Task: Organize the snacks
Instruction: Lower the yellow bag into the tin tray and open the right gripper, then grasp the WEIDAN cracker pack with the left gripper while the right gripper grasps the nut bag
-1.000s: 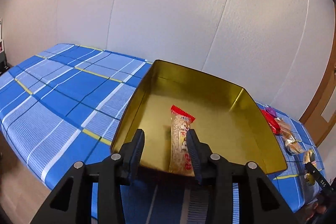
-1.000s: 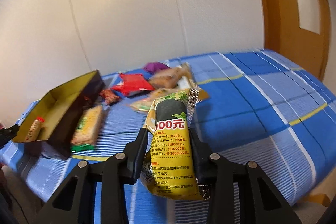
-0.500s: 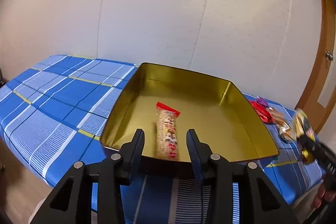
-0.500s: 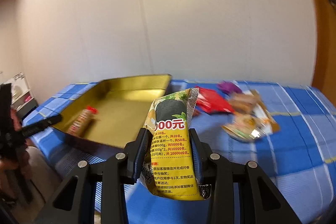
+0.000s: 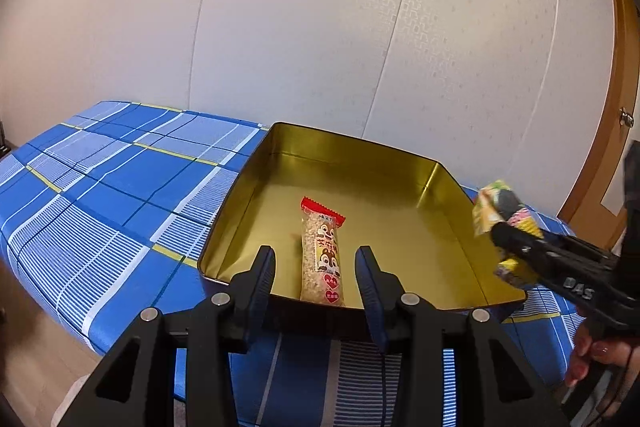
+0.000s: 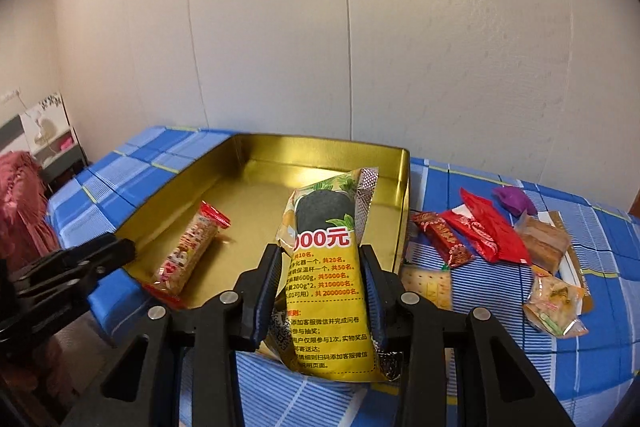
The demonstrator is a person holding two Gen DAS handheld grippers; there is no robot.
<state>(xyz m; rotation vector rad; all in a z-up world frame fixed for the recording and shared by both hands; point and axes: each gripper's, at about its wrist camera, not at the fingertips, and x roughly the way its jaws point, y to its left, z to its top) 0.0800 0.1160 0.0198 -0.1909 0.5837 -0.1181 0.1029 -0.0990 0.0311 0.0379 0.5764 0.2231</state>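
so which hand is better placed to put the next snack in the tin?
Right. Its tongs are already clamped on the yellow snack packet, pointed at the gold tin. The left tongs stand open with nothing gripped, facing the tin's near edge; the loose snacks lie on the right side.
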